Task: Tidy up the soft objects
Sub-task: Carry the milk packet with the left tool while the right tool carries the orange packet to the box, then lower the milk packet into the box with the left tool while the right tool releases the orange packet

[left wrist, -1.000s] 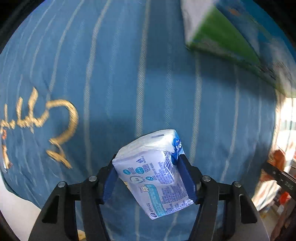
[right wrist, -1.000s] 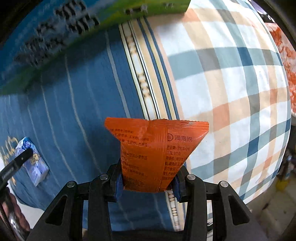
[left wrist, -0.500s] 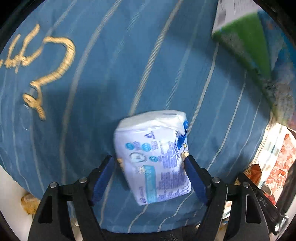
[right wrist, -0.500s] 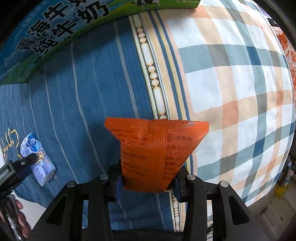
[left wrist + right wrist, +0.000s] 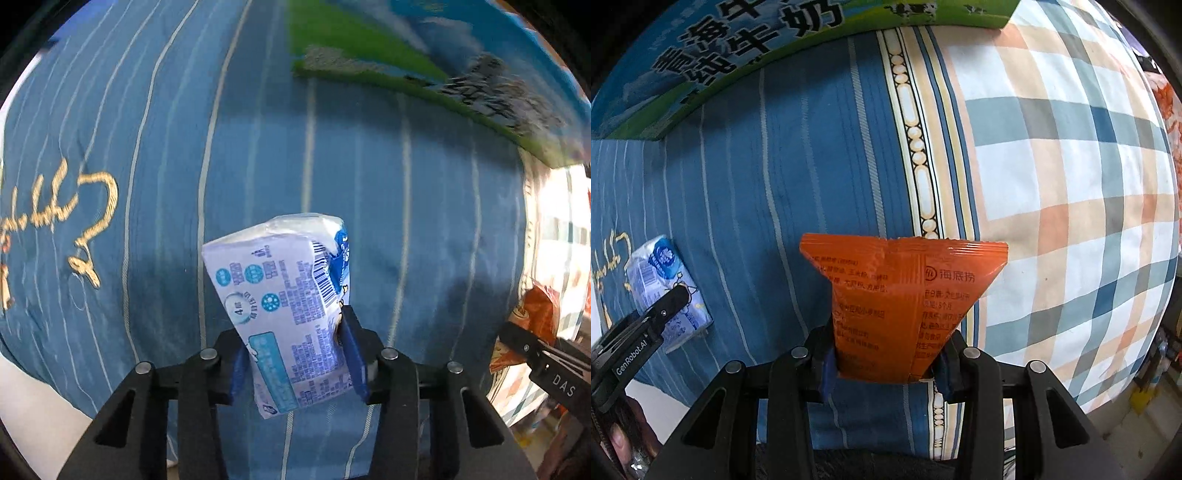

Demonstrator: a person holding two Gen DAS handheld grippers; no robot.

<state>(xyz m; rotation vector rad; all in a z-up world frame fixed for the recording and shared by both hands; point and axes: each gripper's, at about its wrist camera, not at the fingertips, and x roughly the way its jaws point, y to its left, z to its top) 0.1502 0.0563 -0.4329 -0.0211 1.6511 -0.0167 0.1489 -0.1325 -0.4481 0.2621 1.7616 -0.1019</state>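
Left wrist view: the tissue pack (image 5: 291,314), white with blue print and a barcode, sits tilted between the blue pads of the left gripper (image 5: 295,363). The jaws have just been closing and now pinch the pack on both sides, holding it over the blue striped cloth (image 5: 369,177). Gold stitched lettering (image 5: 62,221) runs across that cloth at the left (I can't read it). A blue and green carton (image 5: 424,66) lies at the top right, blurred here. At the right edge the other gripper shows with its orange packet.

Right wrist view: the orange packet (image 5: 901,302) stands upright in the right gripper (image 5: 886,365), clamped firmly at its lower end, its sealed top flaring wide above the jaws. Below it the blue striped cloth meets a beaded border strip (image 5: 916,155), and beyond that lies a checked sheet (image 5: 1071,166) in orange, grey and white. The carton runs along the top edge with large black characters. At the lower left the left gripper and its tissue pack are visible, well apart from the orange packet.
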